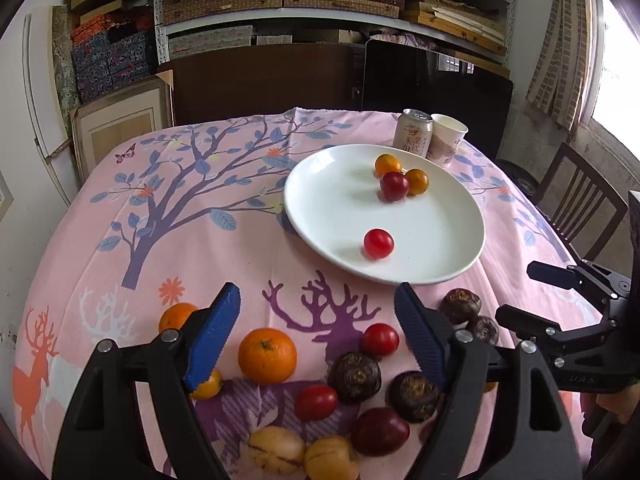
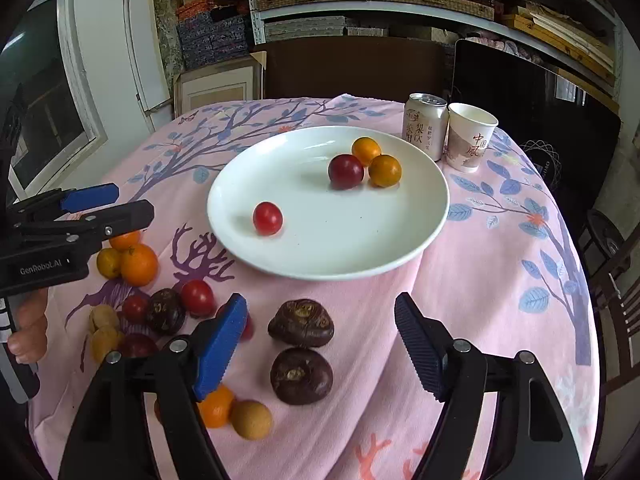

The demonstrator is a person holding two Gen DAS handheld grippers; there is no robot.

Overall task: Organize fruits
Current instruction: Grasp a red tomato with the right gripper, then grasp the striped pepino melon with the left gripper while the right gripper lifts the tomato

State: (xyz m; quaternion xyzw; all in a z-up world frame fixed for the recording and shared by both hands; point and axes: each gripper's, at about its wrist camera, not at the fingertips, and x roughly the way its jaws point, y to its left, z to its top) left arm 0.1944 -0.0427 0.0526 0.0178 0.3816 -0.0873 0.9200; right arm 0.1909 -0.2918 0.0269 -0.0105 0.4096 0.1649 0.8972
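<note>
A white plate (image 1: 320, 184) on the pink tablecloth holds a red cherry tomato (image 1: 378, 243), a dark red one (image 1: 394, 186) and two yellow ones (image 1: 387, 165). Loose fruit lies on the cloth in front of the plate: an orange (image 1: 267, 356), red tomatoes (image 1: 380, 339), dark water chestnuts (image 2: 301, 323) and pale round fruits (image 1: 276, 450). My left gripper (image 1: 318, 294) hovers open above the loose fruit, with nothing between its blue pads. My right gripper (image 2: 322, 302) is open and empty too, above the two chestnuts. Each gripper shows at the edge of the other's view.
A drink can (image 1: 413, 132) and a paper cup (image 1: 446, 140) stand just behind the plate. A dark wooden chair (image 1: 580, 200) is beside the table on the right. Shelves of boxes fill the back wall. The cloth falls away at the table's edges.
</note>
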